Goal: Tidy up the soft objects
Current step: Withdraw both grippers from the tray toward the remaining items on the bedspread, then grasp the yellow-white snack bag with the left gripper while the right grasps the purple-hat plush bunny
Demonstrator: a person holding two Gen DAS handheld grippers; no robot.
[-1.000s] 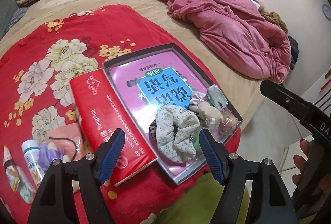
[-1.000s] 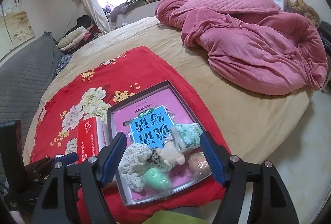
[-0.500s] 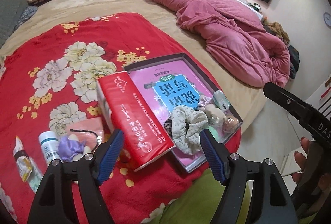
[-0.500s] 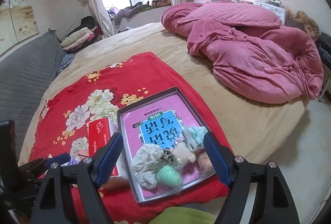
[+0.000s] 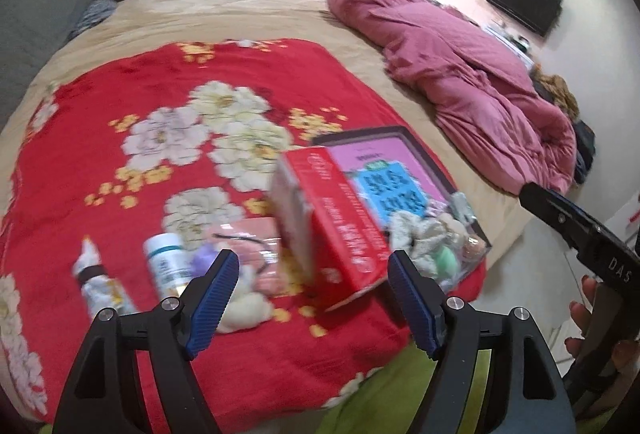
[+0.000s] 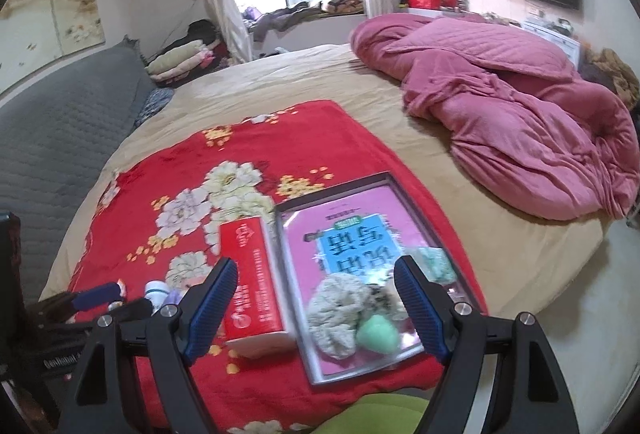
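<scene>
On the bed [image 6: 312, 89] lies a red floral blanket [image 5: 120, 161] carrying everything. In the left wrist view, at about 9 o'clock from the left tongs [image 5: 312, 298], a small tube [image 5: 98, 284] lies beside a white bottle [image 5: 166, 264]; just right of the bottle sit a purple soft piece [image 5: 204, 260] and a cream soft lump [image 5: 244, 308] — blurred, so no finer name is possible. The left tongs are spread wide with nothing between the pads. At 12 o'clock from them a red box [image 5: 336, 226] lies on the blanket, touching the left edge of a shallow tray [image 5: 404, 135]. The tray holds a pink booklet [image 6: 348, 230], and at its near end a pale floral scrunchie [image 6: 340, 312], a mint green soft ball [image 6: 378, 332] and more small soft items are bunched together. The right tongs [image 6: 316, 310] hover over that near end, spread wide too, gripping nothing. At 2 o'clock, well apart, a pink quilt [image 6: 500, 105] is heaped on the bed.
</scene>
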